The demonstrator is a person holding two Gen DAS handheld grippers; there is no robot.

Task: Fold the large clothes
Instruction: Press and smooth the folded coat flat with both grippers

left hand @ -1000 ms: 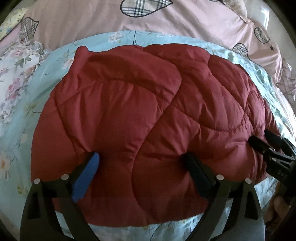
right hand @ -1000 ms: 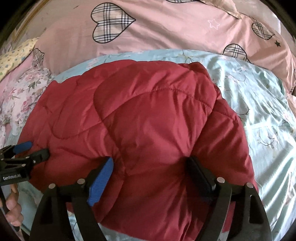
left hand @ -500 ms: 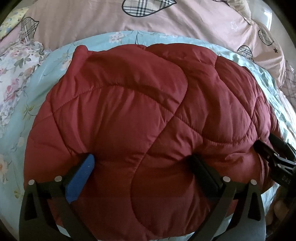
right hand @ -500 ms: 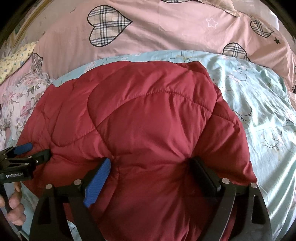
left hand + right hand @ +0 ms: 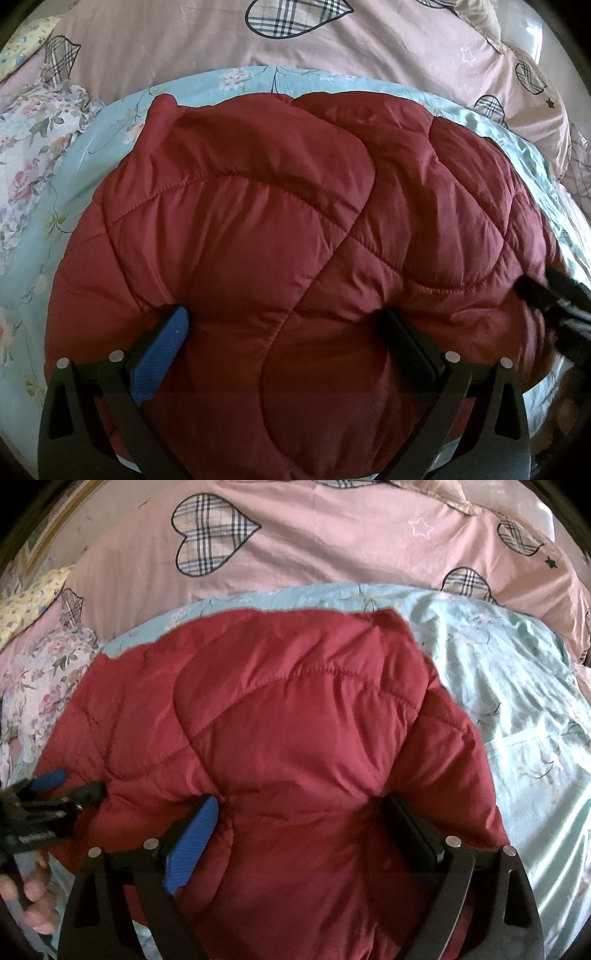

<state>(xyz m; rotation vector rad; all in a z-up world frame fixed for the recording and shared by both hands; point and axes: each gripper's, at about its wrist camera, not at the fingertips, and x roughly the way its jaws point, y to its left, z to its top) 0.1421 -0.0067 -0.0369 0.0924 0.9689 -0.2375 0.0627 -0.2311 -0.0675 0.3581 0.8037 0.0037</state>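
Note:
A dark red quilted jacket [image 5: 258,229] lies bunched on a light blue floral sheet [image 5: 55,206]; it also fills the right wrist view [image 5: 295,720]. My left gripper [image 5: 284,321] has its jaws wide apart, with a thick fold of the jacket's near edge pressed between the blue pad and the black pad. My right gripper [image 5: 299,808] stands the same way on the jacket's right part. Each gripper shows at the edge of the other's view: the right one [image 5: 546,291], the left one [image 5: 55,794]. The jacket's underside is hidden.
A pink duvet with plaid hearts [image 5: 332,542] lies across the back of the bed. A white floral cloth [image 5: 26,147] sits at the left. Bare blue sheet [image 5: 517,701] spreads to the right of the jacket.
Both grippers have pushed forward with the jacket's near edge, which now bulges higher and hides the front strip of sheet. The far edge has stayed in place.

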